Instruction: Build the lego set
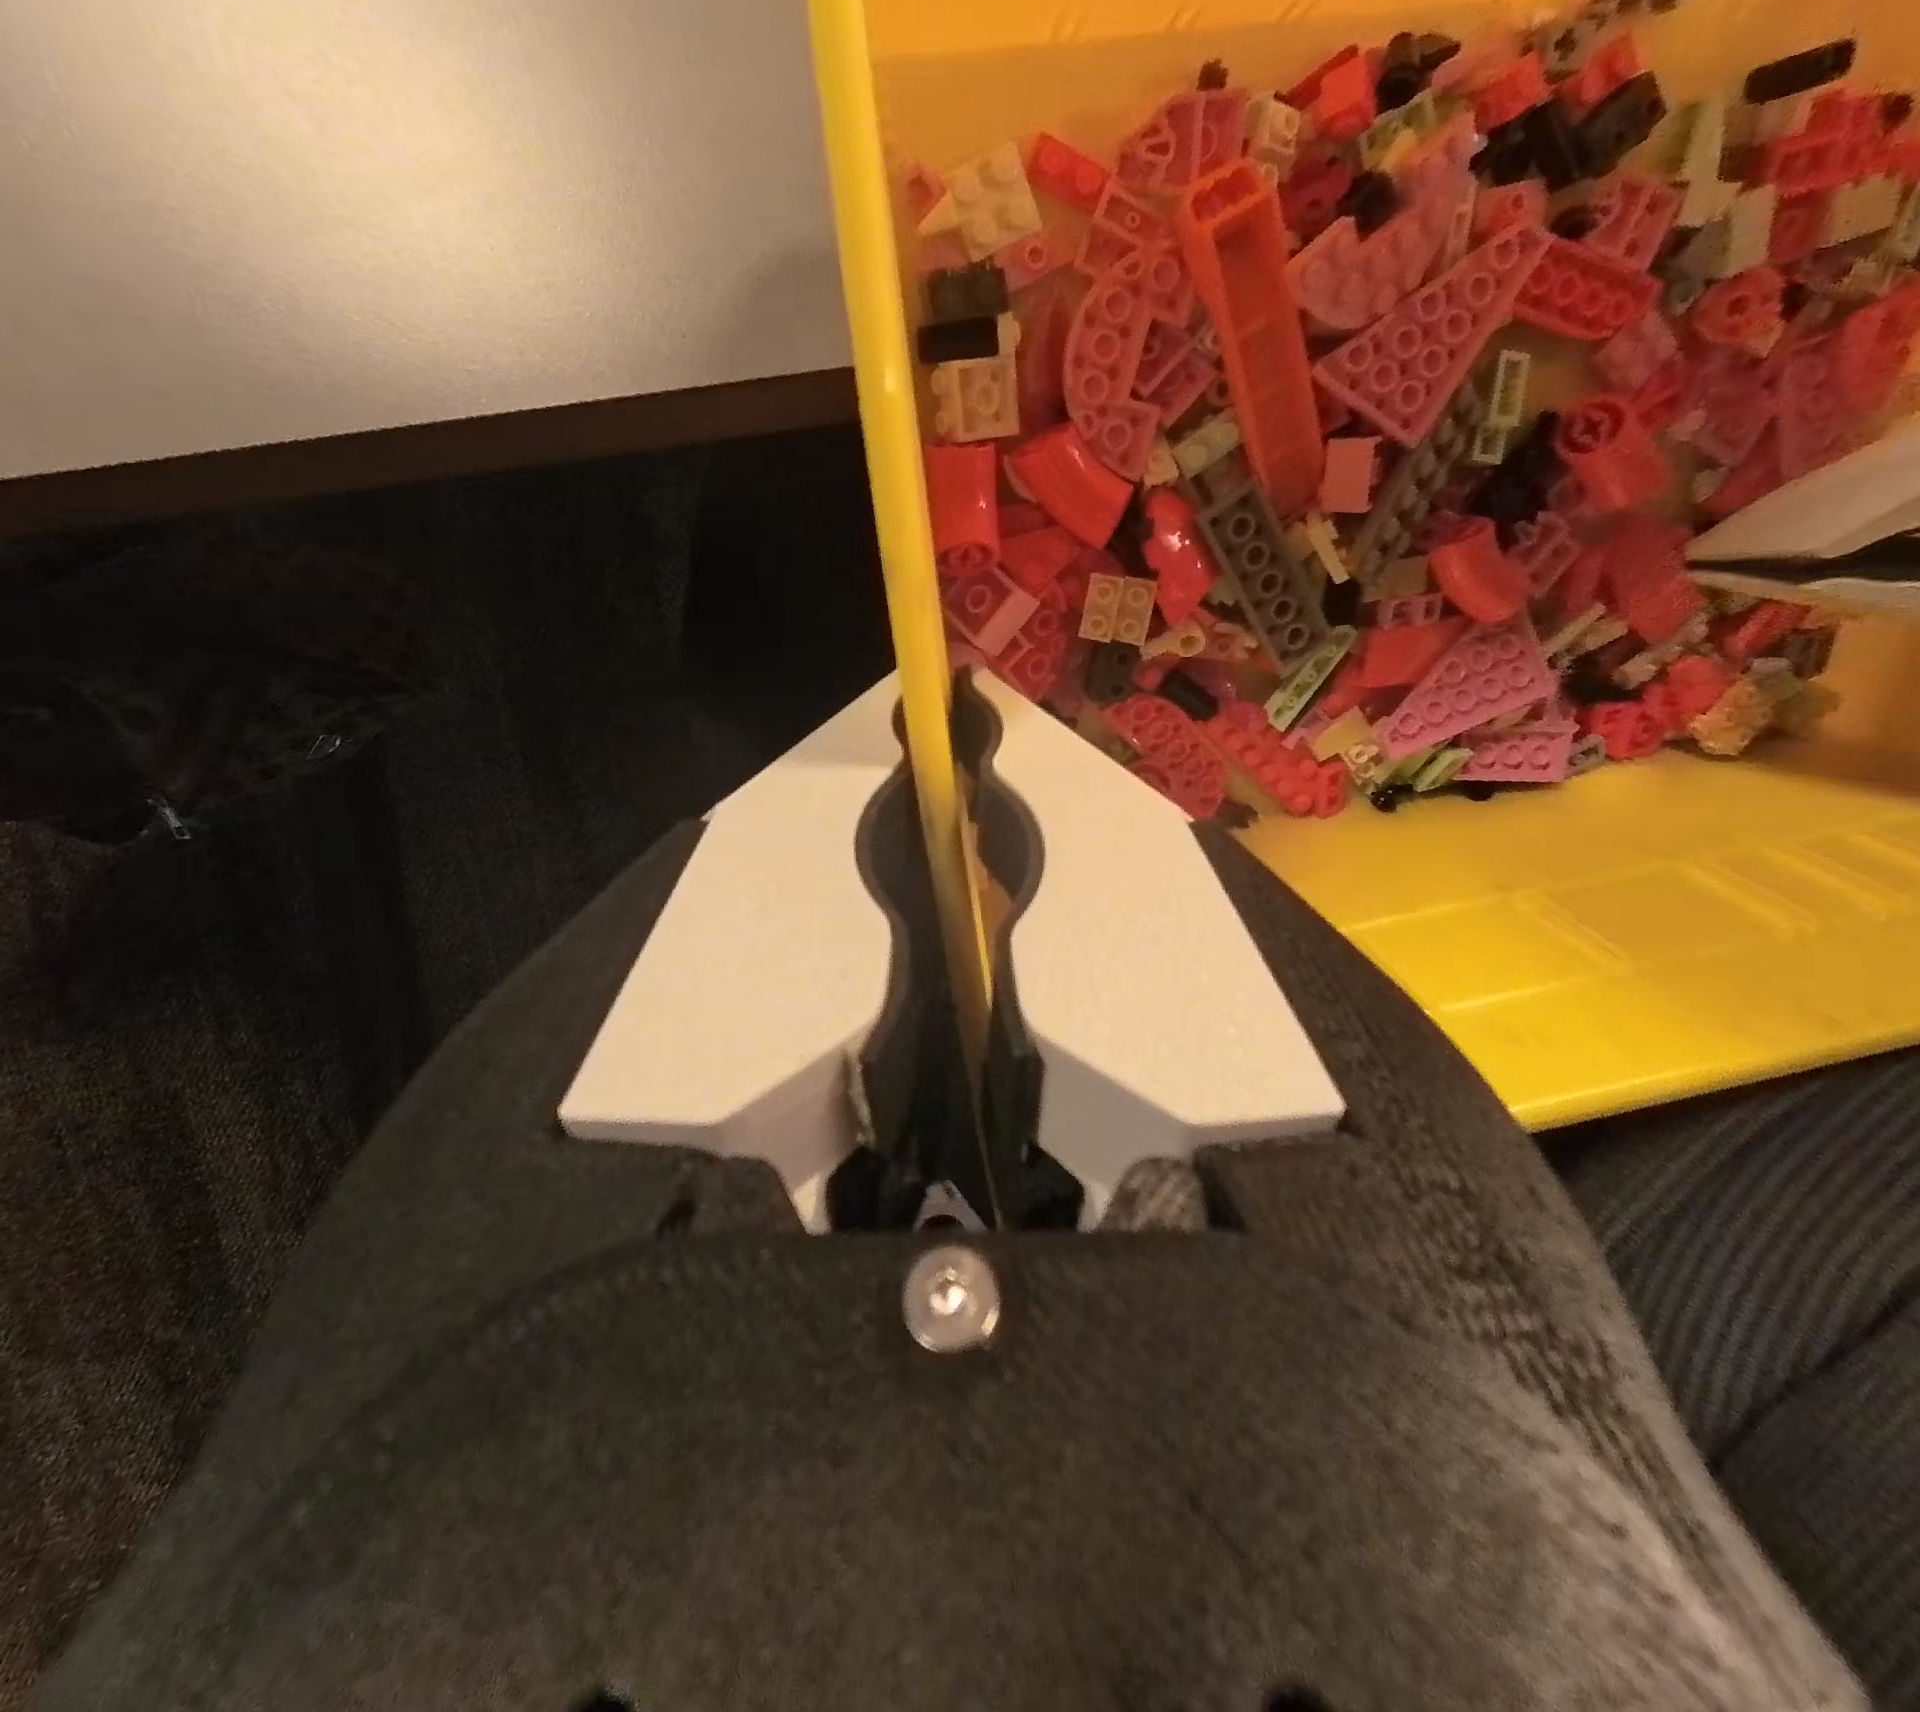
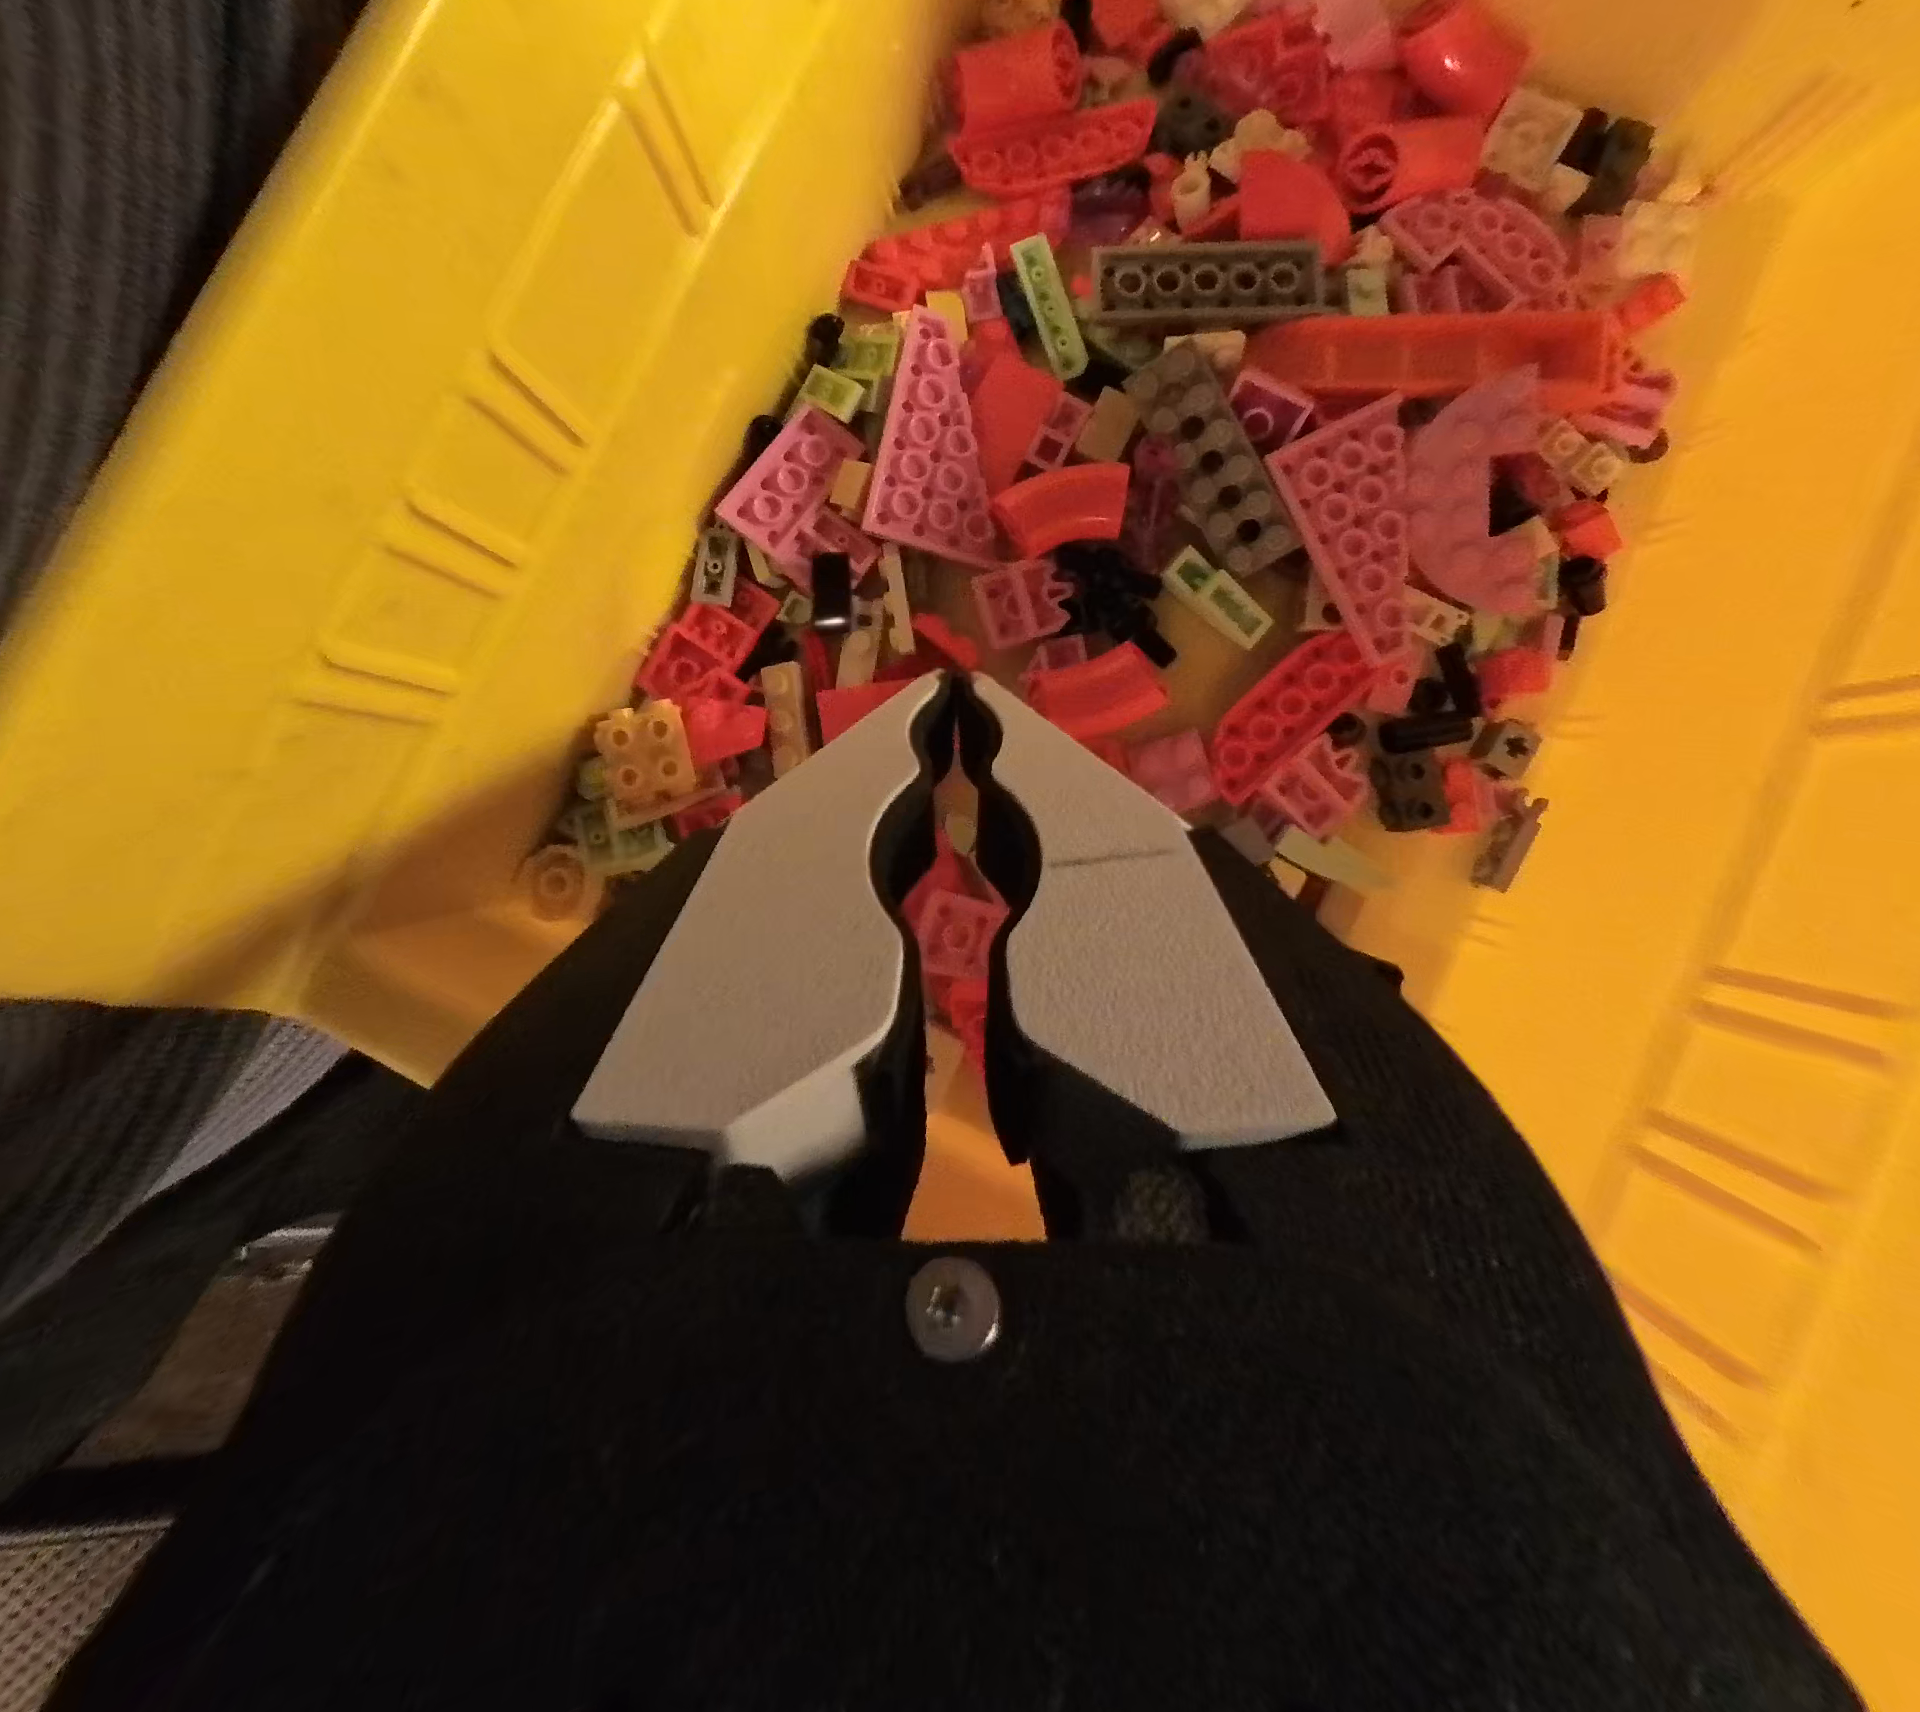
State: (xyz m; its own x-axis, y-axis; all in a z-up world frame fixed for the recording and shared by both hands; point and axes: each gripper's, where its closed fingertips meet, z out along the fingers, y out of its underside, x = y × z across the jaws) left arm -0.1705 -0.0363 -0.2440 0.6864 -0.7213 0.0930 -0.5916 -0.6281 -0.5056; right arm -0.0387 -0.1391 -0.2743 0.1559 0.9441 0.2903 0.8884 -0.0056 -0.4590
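A yellow plastic bin [image 1: 1455,935] is tipped on its side, and a pile of loose red, pink, grey, black and pale green bricks [image 1: 1351,436] lies in it. My left gripper [image 1: 940,696] is shut on the bin's thin yellow side wall [image 1: 842,208], which runs up between its fingers. My right gripper [image 2: 954,686] is inside the bin [image 2: 416,415], low over the near edge of the pile [image 2: 1195,436], with its tips closed together. A small red piece [image 2: 943,646] lies just beyond the tips; I cannot tell if they touch it. The right gripper also shows in the left wrist view [image 1: 1704,566], shut.
A pale surface with a dark edge [image 1: 312,104] lies left of the bin. Dark fabric [image 1: 208,727] lies below it. Grey striped fabric [image 1: 1714,1247] lies under the bin and also shows in the right wrist view [image 2: 125,52].
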